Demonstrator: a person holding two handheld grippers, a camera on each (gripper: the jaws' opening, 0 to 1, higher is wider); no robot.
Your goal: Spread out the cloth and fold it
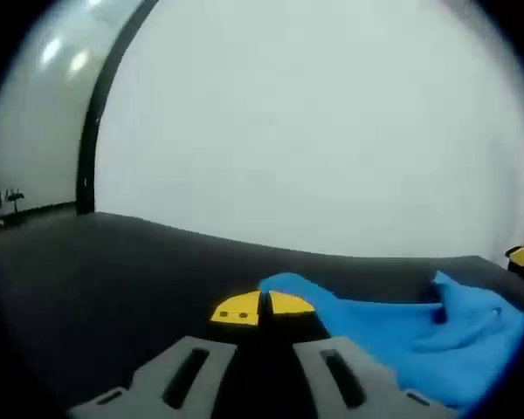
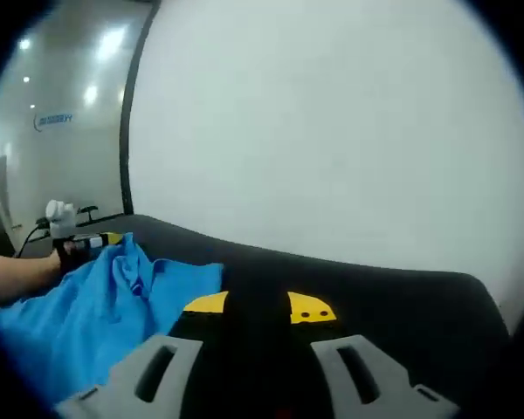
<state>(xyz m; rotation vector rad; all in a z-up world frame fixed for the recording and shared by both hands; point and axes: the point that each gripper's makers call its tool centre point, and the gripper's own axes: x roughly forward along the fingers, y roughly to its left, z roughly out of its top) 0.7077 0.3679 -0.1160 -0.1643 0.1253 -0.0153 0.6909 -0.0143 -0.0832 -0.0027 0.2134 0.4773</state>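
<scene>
left gripper: yellow tips pinching crumpled blue cloth edge | right gripper: jaws spread, empty | blue wall lettering illegible

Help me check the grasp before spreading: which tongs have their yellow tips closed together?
The left tongs: yellow tips meet at the edge of the crumpled blue cloth. The right tongs hold theirs wide apart.

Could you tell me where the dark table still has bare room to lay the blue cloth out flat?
Left gripper view: the table is bare from the cloth out to its far edge by the white wall. Right gripper view: it is bare right of the right gripper. The middle, between the left gripper and the right, is crowded with bunched cloth.
</scene>
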